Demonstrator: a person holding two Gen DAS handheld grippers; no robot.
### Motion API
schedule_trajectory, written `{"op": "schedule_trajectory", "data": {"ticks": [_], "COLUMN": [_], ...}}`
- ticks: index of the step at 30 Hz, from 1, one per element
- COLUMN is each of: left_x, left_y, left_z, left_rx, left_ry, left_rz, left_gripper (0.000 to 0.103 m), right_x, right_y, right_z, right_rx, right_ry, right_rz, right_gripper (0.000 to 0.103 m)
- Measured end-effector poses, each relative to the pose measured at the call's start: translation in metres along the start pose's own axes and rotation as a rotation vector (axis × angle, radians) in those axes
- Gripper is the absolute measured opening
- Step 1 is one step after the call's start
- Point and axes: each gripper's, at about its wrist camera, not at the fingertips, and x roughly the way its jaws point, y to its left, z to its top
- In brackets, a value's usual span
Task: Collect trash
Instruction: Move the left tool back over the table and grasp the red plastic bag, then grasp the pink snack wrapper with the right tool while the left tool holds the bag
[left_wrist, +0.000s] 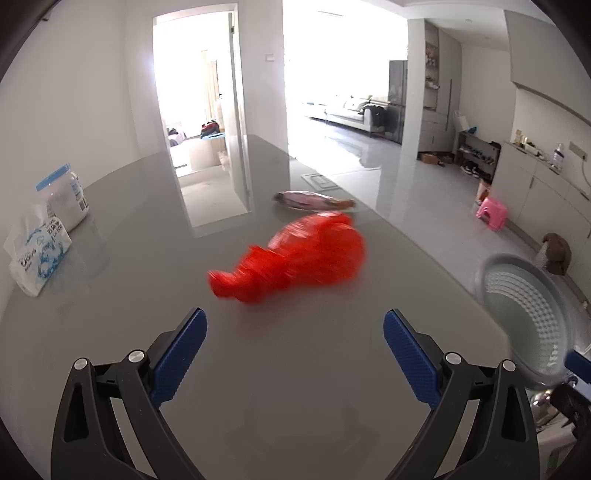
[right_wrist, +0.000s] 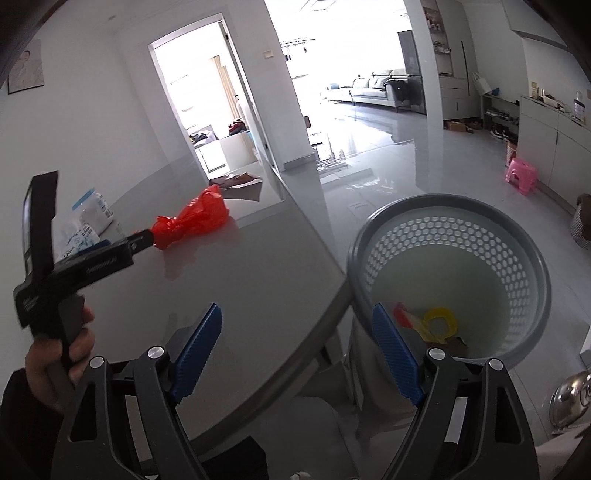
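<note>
A crumpled red plastic bag (left_wrist: 295, 256) lies on the grey table (left_wrist: 258, 369), just ahead of my left gripper (left_wrist: 294, 334), which is open and empty with the bag a short way beyond its fingertips. In the right wrist view the bag (right_wrist: 194, 218) sits at the tip of the left gripper. A pink snack wrapper (left_wrist: 314, 200) lies farther back. My right gripper (right_wrist: 297, 326) is open and empty over the table edge beside the grey perforated trash basket (right_wrist: 509, 236), which holds a few pieces of trash (right_wrist: 436, 325).
A tissue pack (left_wrist: 37, 254) and a blue-lidded jar (left_wrist: 68, 197) stand at the table's left. The basket (left_wrist: 532, 314) stands off the table's right edge. A pink stool (right_wrist: 521, 175) is on the floor. A metal lid (right_wrist: 570, 398) lies at lower right.
</note>
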Motion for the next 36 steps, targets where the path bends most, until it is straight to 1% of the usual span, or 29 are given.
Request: {"op": "schedule_trajectory", "data": {"ticks": [3,6,11,17,19,20,21,22,24,27,29,33,36], "left_x": [0.019,0.037,0.073,0.102,0.107,0.108,0.11,0.113,0.119,0.121,0.121,0.115,0.105], "left_y": [0.016,0.022,0.023,0.021,0.019,0.018,0.019,0.02,0.025,0.03,0.032,0.036,0.04], "left_z": [0.015,0.025,0.034,0.034,0.034,0.035,0.036,0.036,0.036,0.034,0.033,0.03,0.026], "left_rx": [0.0,0.014,0.023,0.042,0.039,0.037,0.031,0.025,0.012,-0.011,-0.021,-0.037,-0.055], "left_ry": [-0.006,-0.001,0.059,0.131,0.153,0.162,0.17,0.179,0.21,0.222,0.226,0.206,0.173], "left_rz": [0.03,0.036,-0.008,-0.028,-0.037,-0.037,-0.044,-0.052,-0.071,-0.1,-0.114,-0.122,-0.106], "left_gripper": [0.095,0.095,0.095,0.095,0.092,0.087,0.077,0.073,0.059,0.049,0.039,0.036,0.036], "right_x": [0.005,0.012,0.014,0.013,0.016,0.017,0.019,0.022,0.026,0.033,0.035,0.039,0.041], "right_y": [0.008,0.015,0.014,0.006,0.003,0.003,0.003,0.003,0.006,0.01,0.015,0.024,0.032], "right_z": [0.003,0.006,0.008,0.009,0.01,0.011,0.011,0.012,0.012,0.014,0.014,0.017,0.021], "right_rx": [-0.012,-0.021,-0.017,0.014,0.028,0.032,0.034,0.036,0.034,0.021,0.019,0.014,0.006], "right_ry": [0.013,0.028,0.04,0.045,0.052,0.056,0.06,0.065,0.073,0.083,0.088,0.091,0.088], "right_rz": [0.015,0.02,0.02,0.016,0.019,0.021,0.023,0.025,0.029,0.031,0.039,0.056,0.061], "right_gripper": [0.08,0.08,0.08,0.08,0.08,0.08,0.08,0.08,0.08,0.08,0.08,0.08,0.08]}}
